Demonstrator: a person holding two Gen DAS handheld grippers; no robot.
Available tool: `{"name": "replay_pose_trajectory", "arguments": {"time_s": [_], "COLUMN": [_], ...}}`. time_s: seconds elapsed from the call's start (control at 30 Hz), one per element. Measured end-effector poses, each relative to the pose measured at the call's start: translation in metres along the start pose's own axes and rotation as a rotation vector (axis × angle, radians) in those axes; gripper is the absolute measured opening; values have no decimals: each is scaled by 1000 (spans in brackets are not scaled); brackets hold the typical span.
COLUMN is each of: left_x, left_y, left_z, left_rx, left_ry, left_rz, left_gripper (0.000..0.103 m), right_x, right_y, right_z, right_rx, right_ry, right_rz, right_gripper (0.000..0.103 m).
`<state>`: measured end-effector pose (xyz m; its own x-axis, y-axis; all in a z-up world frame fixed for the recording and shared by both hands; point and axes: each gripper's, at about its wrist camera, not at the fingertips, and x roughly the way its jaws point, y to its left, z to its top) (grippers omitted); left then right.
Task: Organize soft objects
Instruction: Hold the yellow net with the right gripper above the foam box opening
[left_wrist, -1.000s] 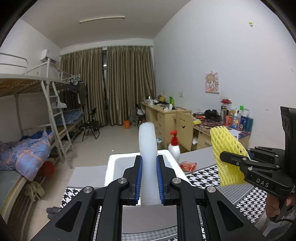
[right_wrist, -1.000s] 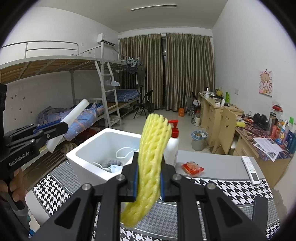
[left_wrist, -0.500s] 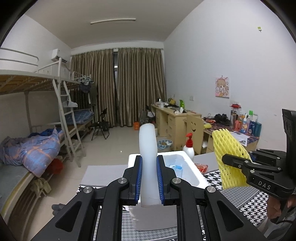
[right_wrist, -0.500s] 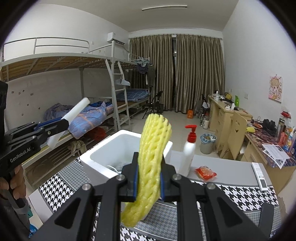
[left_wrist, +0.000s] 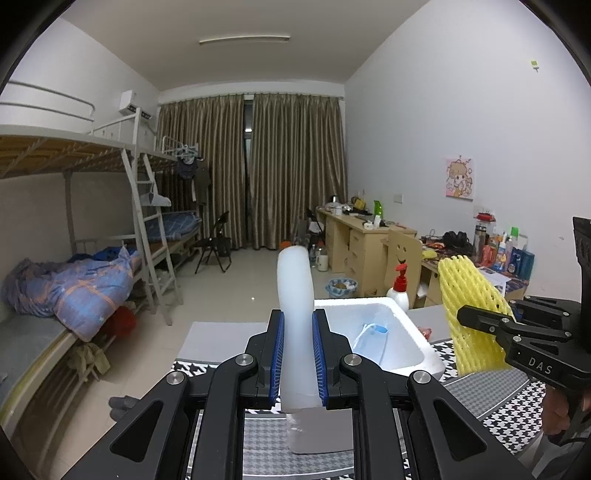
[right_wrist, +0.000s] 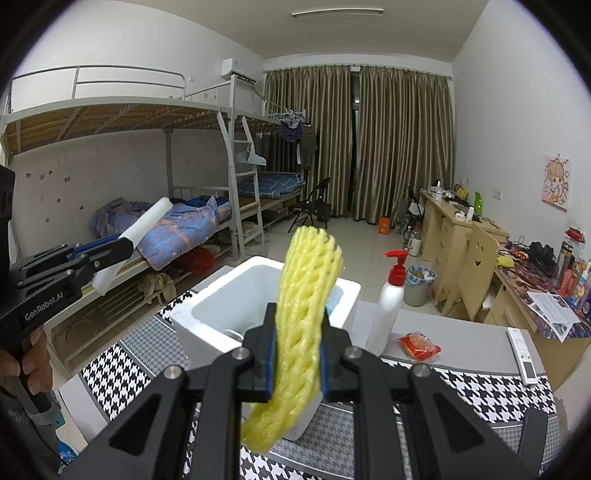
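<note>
1. The left gripper (left_wrist: 297, 363) is clamped narrowly on a white, translucent curved strip of foam (left_wrist: 294, 295); the blue ribbed pads (left_wrist: 280, 358) press both its flanks, and the strip rises upright between them, arching slightly at the top.
2. The right gripper (right_wrist: 296, 363) is closed on a yellow foam mesh sleeve (right_wrist: 309, 295), pinched near its middle; its upper part leans to the right above the fingers and its lower end hangs below them.
3. Just beyond both pairs of fingers stands an open white polystyrene box (left_wrist: 432, 363), set on a black-and-white houndstooth cloth (right_wrist: 110, 373) that covers the table. In the left wrist view something pale blue and a white cord lie inside the box; what they are cannot be made out.
4. To the right of the box, past the right gripper's fingers, stand a white pump bottle with a red nozzle (right_wrist: 391, 299) and, nearer, a small red-orange plastic packet (right_wrist: 419, 345) on the bare grey table top. A white remote control (right_wrist: 522, 354) lies further right.
5. Each gripper appears in the other's camera: the right one, with the yellow sleeve, at the right edge of the left view; the left one, with the white strip, at the left edge of the right view, a person's hand (right_wrist: 26, 369) on its handle.
6. Far behind the fingers: metal bunk beds (left_wrist: 110, 184) to the left, brown drawn curtains (right_wrist: 358, 144) ahead, wooden desks (left_wrist: 354, 236) to the right.
</note>
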<state>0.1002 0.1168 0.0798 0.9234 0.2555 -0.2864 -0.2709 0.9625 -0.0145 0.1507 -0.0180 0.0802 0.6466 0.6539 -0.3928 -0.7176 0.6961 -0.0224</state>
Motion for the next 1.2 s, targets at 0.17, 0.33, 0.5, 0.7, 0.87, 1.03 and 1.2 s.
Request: {"name": "replay_pose_trajectory", "arguments": {"time_s": [0.17,0.33,0.5,0.7,0.87,1.03,1.2], "left_x": [-1,-6,-11,-10,-9,-9,-11], "left_y": [-1,-3,-5,-3,0,3,7], "left_z": [-2,-4,-8,-9,-13,-17,-18], "left_rx": [9,5,7,-2,-5,-14,-21], "left_ry": [-2,-9,-17,-15,-16,-8,-10], "left_rz": [18,33,40,44,47,55,73], "left_gripper": [16,16,16,16,16,16,16], "right_x": [-2,0,3,10,16,22,26], "right_y": [1,3,5,11,14,18,21], "right_z": [2,2,0,3,5,7,7], "right_rx": [-11,-15,-25,-36,-47,-55,-60], "right_ry": [-13,-11,-1,14,23,29,33], "right_rz": [5,15,20,22,20,26,39], "right_gripper": [21,21,21,21,21,21,21]}}
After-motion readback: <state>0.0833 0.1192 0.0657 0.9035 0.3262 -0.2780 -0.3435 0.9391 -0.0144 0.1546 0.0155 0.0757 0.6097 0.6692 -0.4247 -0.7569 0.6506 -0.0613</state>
